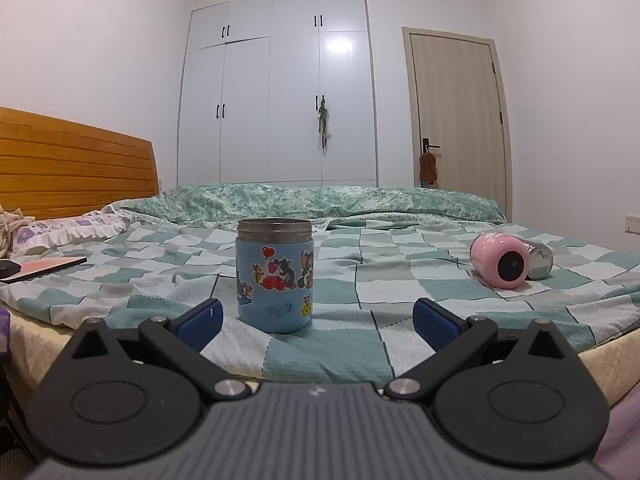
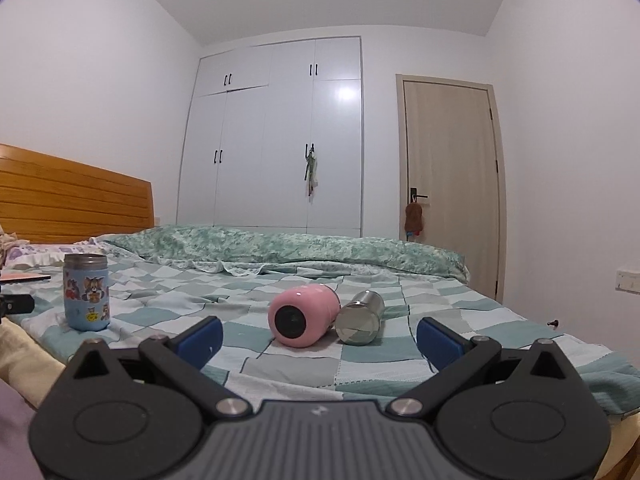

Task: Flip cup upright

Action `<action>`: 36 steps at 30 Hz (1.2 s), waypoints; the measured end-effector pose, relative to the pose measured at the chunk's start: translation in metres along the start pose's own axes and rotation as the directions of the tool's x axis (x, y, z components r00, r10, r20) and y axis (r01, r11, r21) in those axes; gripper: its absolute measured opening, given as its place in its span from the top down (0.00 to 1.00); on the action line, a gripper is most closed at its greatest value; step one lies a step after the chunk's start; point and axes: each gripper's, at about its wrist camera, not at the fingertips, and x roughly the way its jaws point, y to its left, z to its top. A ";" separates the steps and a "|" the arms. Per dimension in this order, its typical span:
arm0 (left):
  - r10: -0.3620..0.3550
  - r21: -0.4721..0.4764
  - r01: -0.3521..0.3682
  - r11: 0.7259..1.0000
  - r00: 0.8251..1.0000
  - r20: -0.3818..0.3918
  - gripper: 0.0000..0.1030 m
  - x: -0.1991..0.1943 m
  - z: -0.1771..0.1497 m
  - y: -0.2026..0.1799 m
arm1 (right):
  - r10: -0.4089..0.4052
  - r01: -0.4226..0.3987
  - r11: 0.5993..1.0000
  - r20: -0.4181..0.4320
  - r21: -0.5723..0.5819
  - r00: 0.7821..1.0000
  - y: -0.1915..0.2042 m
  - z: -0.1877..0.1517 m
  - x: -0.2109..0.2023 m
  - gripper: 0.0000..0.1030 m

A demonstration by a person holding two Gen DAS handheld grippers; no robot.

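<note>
Pink cup (image 2: 303, 316) on its side on bed (image 2: 280, 364), dark base facing camera, steel cup (image 2: 360, 318) touching at 3 o'clock, blue cup (image 1: 275, 275) upright, left gripper (image 1: 316, 320) and right gripper (image 2: 318, 338) fingers spread, empty.

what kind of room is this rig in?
A home bedroom, almost certainly: a bed with a checked sheet and wooden headboard, a white built-in wardrobe, and a closed door. The cups lie on the bed itself.

My left wrist camera looks low across the bed (image 1: 400, 280) toward the wardrobe (image 1: 280, 92), blue cup (image 1: 274, 276) close ahead. My right one faces likewise, pink cup (image 2: 302, 316) near. Both share the bed, both cups, wardrobe and door (image 2: 448, 184).
</note>
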 end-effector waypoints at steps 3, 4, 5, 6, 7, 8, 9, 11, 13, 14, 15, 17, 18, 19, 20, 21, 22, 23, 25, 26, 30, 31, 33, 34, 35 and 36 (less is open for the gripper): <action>0.000 0.000 0.000 1.000 1.000 -0.001 0.00 -0.001 0.000 0.000 | 0.003 -0.003 1.000 -0.004 0.000 1.000 0.000 0.000 0.000 0.00; 0.000 0.000 0.000 1.000 1.000 -0.001 0.00 -0.001 0.000 0.000 | 0.005 -0.005 1.000 -0.006 0.000 1.000 0.000 0.000 0.001 0.00; 0.000 -0.001 0.000 1.000 1.000 0.000 0.00 -0.001 0.000 0.000 | 0.007 -0.007 1.000 -0.007 0.002 1.000 0.000 0.000 0.001 0.00; -0.001 -0.001 0.001 1.000 1.000 0.000 0.00 -0.001 0.000 0.000 | 0.007 -0.007 1.000 -0.007 0.002 1.000 0.000 -0.001 0.001 0.00; -0.001 0.000 0.001 1.000 1.000 0.000 0.00 -0.001 0.000 0.000 | 0.006 -0.006 1.000 -0.007 0.002 1.000 0.000 -0.001 0.001 0.00; -0.001 0.000 0.001 1.000 1.000 -0.001 0.00 -0.001 0.000 0.000 | 0.007 -0.007 1.000 -0.007 0.001 1.000 0.000 -0.001 0.001 0.00; -0.001 0.000 0.001 1.000 1.000 0.000 0.00 -0.001 0.000 0.000 | 0.007 -0.007 1.000 -0.007 0.001 1.000 0.000 -0.001 0.001 0.00; -0.002 0.002 0.002 1.000 1.000 0.002 0.00 -0.001 0.000 0.000 | 0.006 -0.006 1.000 -0.007 -0.001 1.000 0.000 -0.001 0.000 0.00; -0.001 0.003 0.001 1.000 1.000 0.004 0.00 -0.002 0.000 0.000 | 0.006 -0.006 1.000 -0.006 -0.001 1.000 0.000 -0.001 0.000 0.00; -0.002 0.004 0.002 1.000 1.000 0.004 0.00 -0.002 0.000 0.000 | 0.005 -0.005 1.000 -0.006 -0.002 1.000 0.000 -0.001 0.000 0.00; -0.002 0.004 0.002 1.000 1.000 0.004 0.00 -0.002 0.000 0.000 | 0.006 -0.006 1.000 -0.006 -0.002 1.000 0.000 -0.001 0.000 0.00; -0.001 0.004 0.001 1.000 1.000 0.005 0.00 -0.002 0.000 0.000 | 0.006 -0.006 1.000 -0.007 -0.002 1.000 0.000 -0.001 0.000 0.00; -0.003 0.003 0.003 1.000 1.000 0.005 0.00 -0.002 0.000 0.000 | 0.006 -0.006 1.000 -0.008 -0.002 1.000 0.000 -0.001 0.001 0.00; -0.003 0.004 0.003 1.000 1.000 0.006 0.00 -0.002 0.000 0.000 | 0.006 -0.006 1.000 -0.009 -0.003 1.000 0.000 -0.001 0.001 0.00; -0.003 0.004 0.003 1.000 1.000 0.005 0.00 -0.002 0.000 0.000 | 0.006 -0.006 1.000 -0.009 -0.004 1.000 0.001 -0.001 0.001 0.00; -0.002 0.003 0.002 1.000 1.000 0.005 0.00 -0.002 0.000 0.000 | 0.006 -0.006 1.000 -0.009 -0.003 1.000 0.001 -0.001 0.001 0.00; -0.003 0.003 0.003 1.000 1.000 0.005 0.00 -0.002 0.000 0.000 | 0.006 -0.006 1.000 -0.009 -0.003 1.000 0.000 -0.001 0.001 0.00; -0.003 0.004 0.003 1.000 1.000 0.005 0.00 -0.002 0.000 0.000 | 0.006 -0.006 1.000 -0.009 -0.003 1.000 0.000 -0.001 0.001 0.00; -0.003 0.004 0.003 1.000 1.000 0.006 0.00 -0.002 0.000 0.000 | 0.006 -0.006 1.000 -0.010 -0.004 1.000 0.000 -0.001 0.001 0.00; -0.002 0.005 0.002 1.000 1.000 0.005 0.00 -0.002 0.000 0.000 | 0.006 -0.006 1.000 -0.011 -0.005 1.000 0.001 -0.001 0.001 0.00; -0.004 0.004 0.004 1.000 1.000 0.004 0.00 -0.002 0.000 0.000 | 0.007 -0.007 1.000 -0.011 -0.008 1.000 0.001 0.000 0.001 0.00; -0.004 0.005 0.004 1.000 1.000 0.003 0.00 -0.002 0.000 0.000 | 0.007 -0.007 1.000 -0.011 -0.008 1.000 0.001 0.000 0.001 0.00; -0.004 0.005 0.004 1.000 1.000 0.004 0.00 -0.002 0.000 0.000 | 0.007 -0.007 1.000 -0.010 -0.008 1.000 0.001 0.000 0.001 0.00; -0.005 0.005 0.005 1.000 1.000 0.004 0.00 -0.002 0.000 0.000 | 0.007 -0.007 1.000 -0.010 -0.008 1.000 0.002 0.000 0.001 0.00; -0.005 0.005 0.005 1.000 1.000 0.004 0.00 -0.002 0.000 0.000 | 0.006 -0.006 1.000 -0.011 -0.008 1.000 0.001 0.000 0.001 0.00; -0.005 0.005 0.005 1.000 1.000 0.004 0.00 -0.002 0.000 0.000 | 0.007 -0.007 1.000 -0.011 -0.008 1.000 0.002 0.000 0.001 0.00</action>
